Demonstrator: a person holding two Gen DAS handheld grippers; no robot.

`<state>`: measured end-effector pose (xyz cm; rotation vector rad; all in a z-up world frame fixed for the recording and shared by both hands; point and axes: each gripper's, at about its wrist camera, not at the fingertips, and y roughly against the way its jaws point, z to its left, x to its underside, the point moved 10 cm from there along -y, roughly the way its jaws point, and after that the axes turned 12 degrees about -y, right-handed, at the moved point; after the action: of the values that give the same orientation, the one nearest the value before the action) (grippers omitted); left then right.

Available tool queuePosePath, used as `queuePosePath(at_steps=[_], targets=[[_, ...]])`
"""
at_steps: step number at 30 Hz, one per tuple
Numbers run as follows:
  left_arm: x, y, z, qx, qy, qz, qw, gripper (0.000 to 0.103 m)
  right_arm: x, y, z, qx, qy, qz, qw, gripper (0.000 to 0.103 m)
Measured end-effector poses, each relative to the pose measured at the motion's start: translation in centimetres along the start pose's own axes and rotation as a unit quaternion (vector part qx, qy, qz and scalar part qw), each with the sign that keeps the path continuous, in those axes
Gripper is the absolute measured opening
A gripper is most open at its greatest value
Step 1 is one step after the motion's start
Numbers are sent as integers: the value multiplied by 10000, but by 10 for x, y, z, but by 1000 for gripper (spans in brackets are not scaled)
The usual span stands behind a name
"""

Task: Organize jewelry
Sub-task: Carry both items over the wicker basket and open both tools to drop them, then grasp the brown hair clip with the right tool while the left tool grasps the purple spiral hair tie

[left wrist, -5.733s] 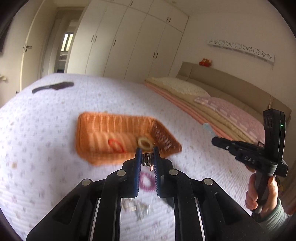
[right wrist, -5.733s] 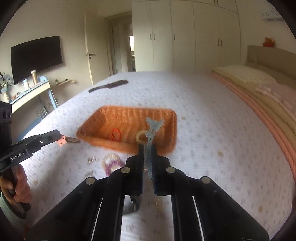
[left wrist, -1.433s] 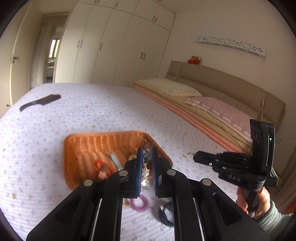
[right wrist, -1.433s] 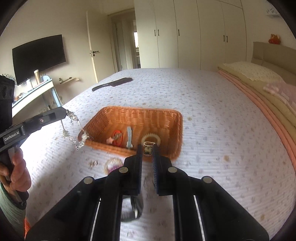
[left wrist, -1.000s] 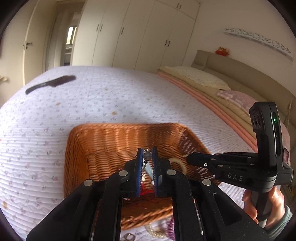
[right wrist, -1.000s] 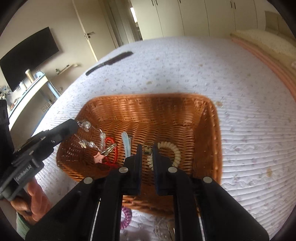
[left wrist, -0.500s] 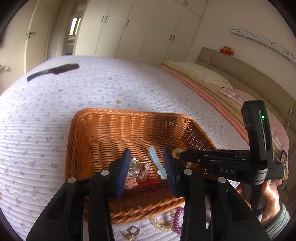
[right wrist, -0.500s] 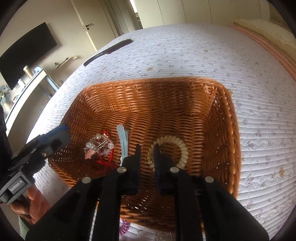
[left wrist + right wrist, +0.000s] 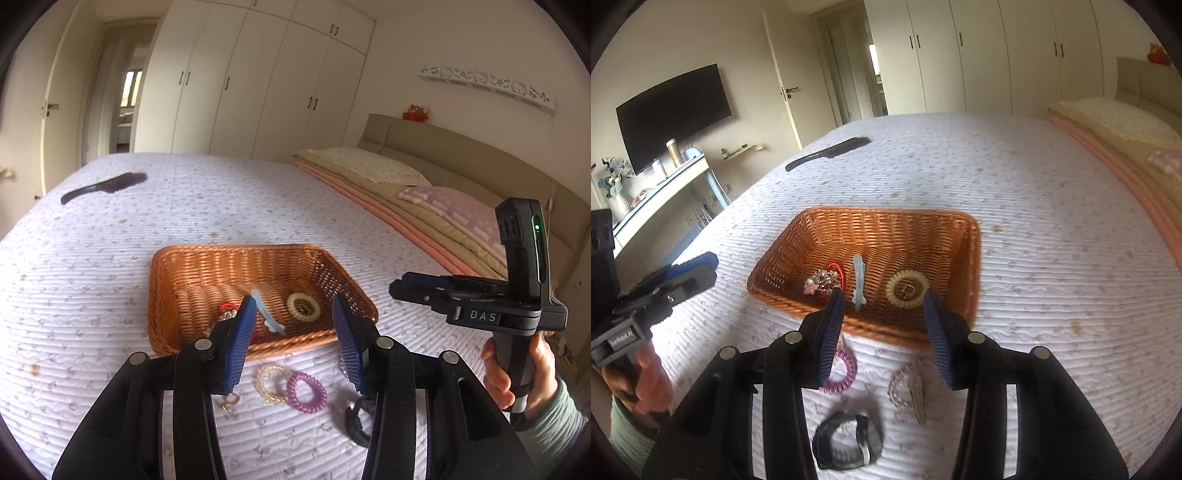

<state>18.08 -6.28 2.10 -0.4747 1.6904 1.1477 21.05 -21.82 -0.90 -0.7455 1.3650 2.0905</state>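
An orange wicker basket sits on the bed. In it lie a crystal bead strand on a red band, a light blue clip and a cream coil tie with a small buckle in its middle. My left gripper is open and empty just before the basket's near rim. My right gripper is open and empty there too. On the quilt in front lie a purple coil tie, a pearl bracelet, a small earring and a black watch.
A dark hairbrush lies far back on the quilt. Folded blankets and pillows line the right side. A white side table stands left of the bed, wardrobes behind.
Both grippers have opened and pulled back from the basket. The bead strand and the small buckle have been let go and lie inside the basket.
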Motion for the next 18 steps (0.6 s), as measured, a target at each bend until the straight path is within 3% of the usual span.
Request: queuePosePath(at_steps=[4,7,18], targets=[[2,15,-18,99,-133,-34,9999,42,15,15,-12,138,76,-147,9998,41],[14,17,-29,144,-233,54,9996,42,32,7,-24,133,-10,7,9999,41],[90,-40,-25,84,-71,1134,9935,42,78,-45,-55,202,-273,507,9981,34]])
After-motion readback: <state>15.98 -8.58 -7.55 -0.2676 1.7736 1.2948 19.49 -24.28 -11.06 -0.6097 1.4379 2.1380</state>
